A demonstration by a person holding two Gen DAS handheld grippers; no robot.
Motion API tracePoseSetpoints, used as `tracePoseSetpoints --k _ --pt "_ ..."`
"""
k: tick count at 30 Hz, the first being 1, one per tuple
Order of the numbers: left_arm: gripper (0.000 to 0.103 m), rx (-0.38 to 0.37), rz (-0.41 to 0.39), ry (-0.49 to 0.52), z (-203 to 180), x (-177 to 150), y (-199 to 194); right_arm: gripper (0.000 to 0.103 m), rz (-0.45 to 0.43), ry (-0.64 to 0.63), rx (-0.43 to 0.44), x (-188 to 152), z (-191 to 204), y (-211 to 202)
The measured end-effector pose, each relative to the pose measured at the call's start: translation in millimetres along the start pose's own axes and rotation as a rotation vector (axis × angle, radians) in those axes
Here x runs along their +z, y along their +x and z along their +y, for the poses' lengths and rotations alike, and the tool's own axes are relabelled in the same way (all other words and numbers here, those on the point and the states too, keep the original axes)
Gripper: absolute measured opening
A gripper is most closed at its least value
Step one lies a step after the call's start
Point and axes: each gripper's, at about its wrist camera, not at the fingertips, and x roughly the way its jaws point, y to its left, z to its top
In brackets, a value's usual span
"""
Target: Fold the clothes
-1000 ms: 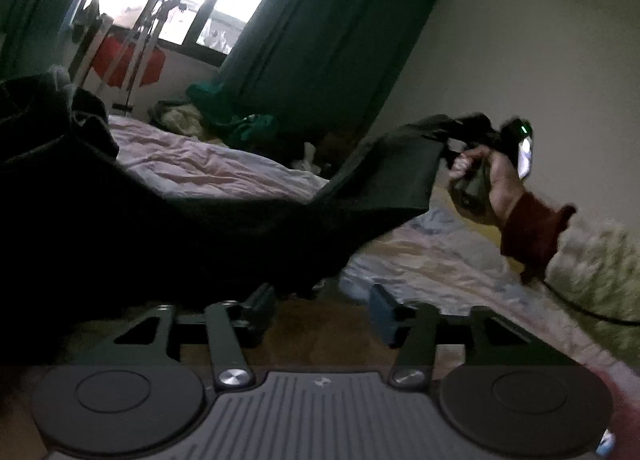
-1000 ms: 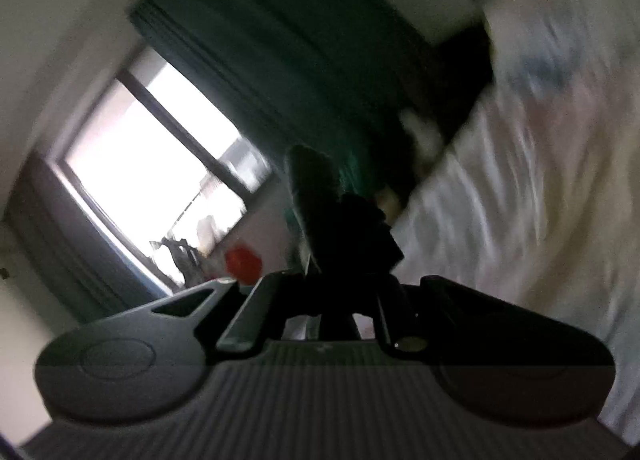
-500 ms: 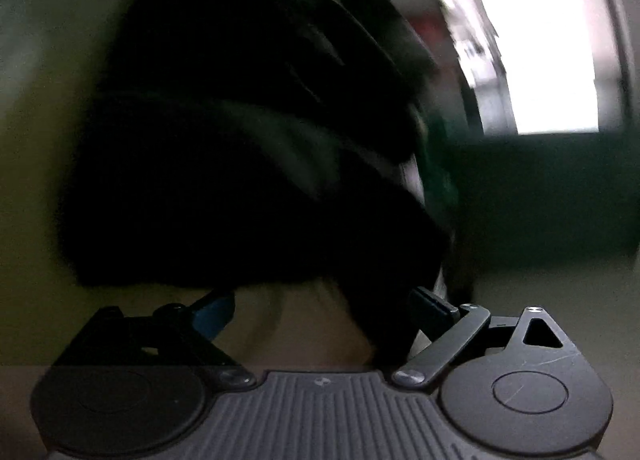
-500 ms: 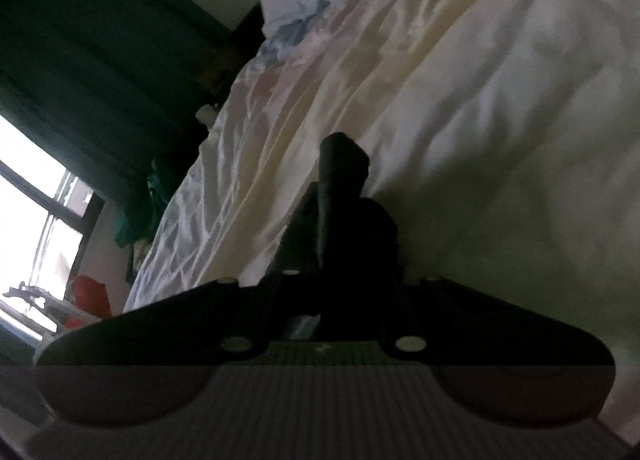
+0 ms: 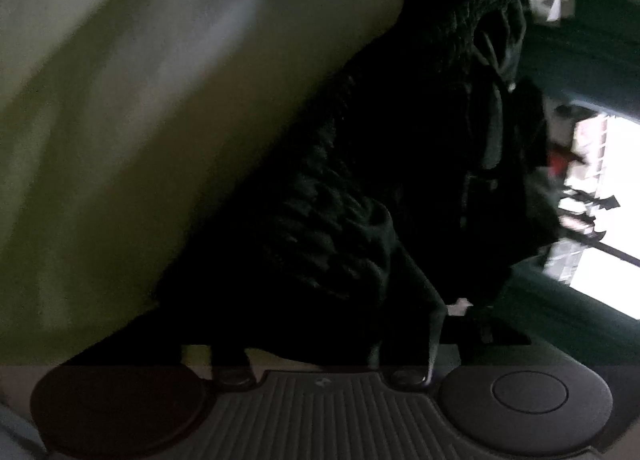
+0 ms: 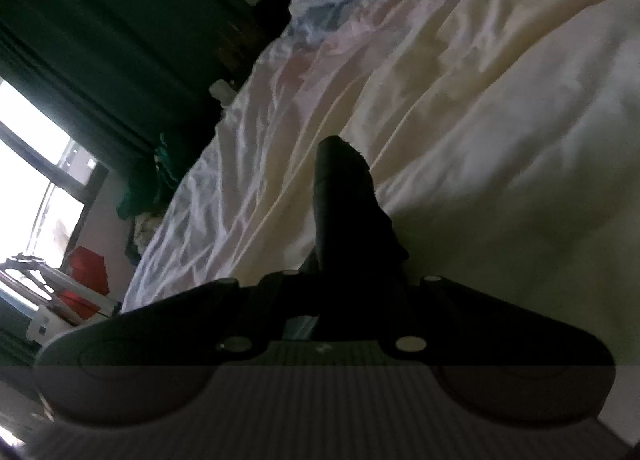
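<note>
Pinching a dark garment tight, the right gripper nears the bed sheet; left gripper's fingers are hidden, spread unclear.

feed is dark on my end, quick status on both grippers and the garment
Right gripper shut on dark garment, just above the bedsheet. Left gripper buried in the same dark cloth, fingers hidden, state unclear. Nothing seen blocking.
</note>
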Motion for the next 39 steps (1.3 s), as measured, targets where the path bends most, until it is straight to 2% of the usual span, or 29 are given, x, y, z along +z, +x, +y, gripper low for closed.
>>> tracePoseSetpoints --k 2,6,11,13,16,18,20,22,24,27,28,29,30,32,33,34,35,36,37,39 --pt "0.014 0.04 -0.022 0.045 -10 -1 -10 0.01 0.011 0.003 -0.009 3 5 2" --pt "0.01 0.059 -0.144 0.228 -63 -3 -52 0.01 0.025 -0.013 0.002 13 22 -1" --pt "0.008 -0.016 -0.245 0.489 -140 -15 -110 0.01 0.011 -0.015 0.129 34 52 -24" --pt "0.009 -0.042 -0.284 0.602 -163 -17 -133 0.009 -0.039 -0.038 0.206 40 63 -44" --pt "0.009 -0.029 -0.286 0.653 -146 -34 -145 0.009 -0.117 -0.092 0.29 42 63 -79" --pt "0.009 0.022 -0.26 0.635 -118 -29 -155 0.01 -0.14 -0.132 0.311 41 56 -100" --pt "0.01 0.101 -0.229 0.606 -85 -23 -169 0.01 -0.109 -0.17 0.253 33 34 -111" --pt "0.01 0.186 -0.193 0.569 -54 -17 -172 0.01 -0.047 -0.192 0.145 19 5 -116" --pt "0.011 0.228 -0.192 0.578 -47 -16 -171 0.01 0.033 -0.187 0.038 4 -26 -113" --pt "0.015 0.276 -0.209 0.62 -46 -21 -170 0.01 0.113 -0.173 -0.067 -17 -63 -108" --pt "0.018 0.287 -0.219 0.65 -49 -27 -173 0.011 0.114 -0.167 -0.063 -19 -67 -109" --pt "0.026 0.3 -0.226 0.68 -52 -31 -175 0.012 0.115 -0.162 -0.058 -21 -70 -111" --pt "0.028 0.313 -0.243 0.716 -54 -36 -180 0.013 0.117 -0.16 -0.056 -22 -71 -112" --pt "0.054 0.339 -0.288 0.793 -59 -44 -192 0.02 0.133 -0.176 -0.066 -23 -63 -116" --pt "0.062 0.352 -0.31 0.831 -62 -48 -198 0.031 0.145 -0.196 -0.083 -22 -59 -117" --pt "0.077 0.358 -0.335 0.867 -65 -51 -197 0.047 0.151 -0.226 -0.092 -23 -51 -121" --pt "0.085 0.359 -0.36 0.901 -68 -53 -193 0.057 0.151 -0.265 -0.094 -26 -42 -125" --pt "0.085 0.36 -0.385 0.937 -71 -57 -192 0.071 0.145 -0.302 -0.095 -28 -34 -130" --pt "0.085 0.361 -0.41 0.973 -72 -63 -195 0.076 0.128 -0.341 -0.094 -31 -27 -136" --pt "0.088 0.366 -0.459 1.038 -79 -79 -193 0.076 0.094 -0.415 -0.084 -38 -7 -151"
